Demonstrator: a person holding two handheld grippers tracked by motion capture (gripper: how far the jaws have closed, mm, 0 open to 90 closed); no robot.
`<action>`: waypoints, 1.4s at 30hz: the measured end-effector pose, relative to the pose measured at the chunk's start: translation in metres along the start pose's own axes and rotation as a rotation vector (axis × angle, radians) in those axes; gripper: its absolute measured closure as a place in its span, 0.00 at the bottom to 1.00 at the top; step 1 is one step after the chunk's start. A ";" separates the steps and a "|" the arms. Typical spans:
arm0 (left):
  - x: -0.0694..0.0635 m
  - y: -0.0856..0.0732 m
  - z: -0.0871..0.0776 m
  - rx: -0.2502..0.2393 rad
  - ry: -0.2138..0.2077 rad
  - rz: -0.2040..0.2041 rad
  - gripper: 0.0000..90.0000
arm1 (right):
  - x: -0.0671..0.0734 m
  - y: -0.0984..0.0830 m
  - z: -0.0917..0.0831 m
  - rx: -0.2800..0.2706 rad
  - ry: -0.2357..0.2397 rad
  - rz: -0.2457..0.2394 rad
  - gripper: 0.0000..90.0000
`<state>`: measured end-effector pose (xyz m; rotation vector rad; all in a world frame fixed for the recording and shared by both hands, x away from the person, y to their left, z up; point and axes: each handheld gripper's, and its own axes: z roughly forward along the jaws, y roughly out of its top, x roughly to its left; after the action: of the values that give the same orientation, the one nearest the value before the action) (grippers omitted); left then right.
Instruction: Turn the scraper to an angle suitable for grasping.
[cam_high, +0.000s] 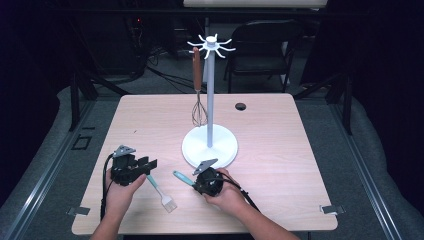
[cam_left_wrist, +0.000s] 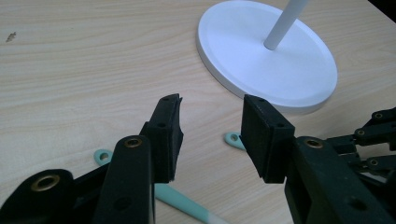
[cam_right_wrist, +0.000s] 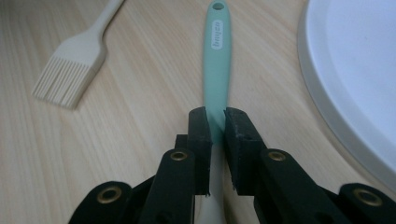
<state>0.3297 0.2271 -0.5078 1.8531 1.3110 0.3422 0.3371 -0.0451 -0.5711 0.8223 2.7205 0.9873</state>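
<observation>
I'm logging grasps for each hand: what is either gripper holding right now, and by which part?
The right gripper clamps a mint-handled utensil partway along its handle. The left gripper stands open, holding nothing.

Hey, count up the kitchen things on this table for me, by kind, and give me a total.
Whisks: 1, the whisk hanging on the rack.
Brushes: 1, the brush lying on the table.
Mint-handled utensils: 1, the utensil in the right gripper; its head is hidden.
Racks: 1, the white rack.
Total: 4
</observation>
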 end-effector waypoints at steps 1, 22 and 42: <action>-0.001 0.000 0.001 0.001 -0.003 0.003 0.64 | -0.001 -0.004 -0.004 0.012 0.000 -0.007 0.90; -0.026 -0.003 0.019 0.042 -0.048 0.067 0.63 | -0.021 -0.057 -0.050 0.015 0.006 -0.011 0.89; -0.043 -0.012 0.036 0.091 -0.115 0.126 0.57 | -0.020 -0.058 -0.049 -0.005 -0.001 0.001 0.89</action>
<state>0.3269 0.1743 -0.5296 2.0063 1.1523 0.2407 0.3129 -0.1200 -0.5708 0.8228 2.7160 0.9933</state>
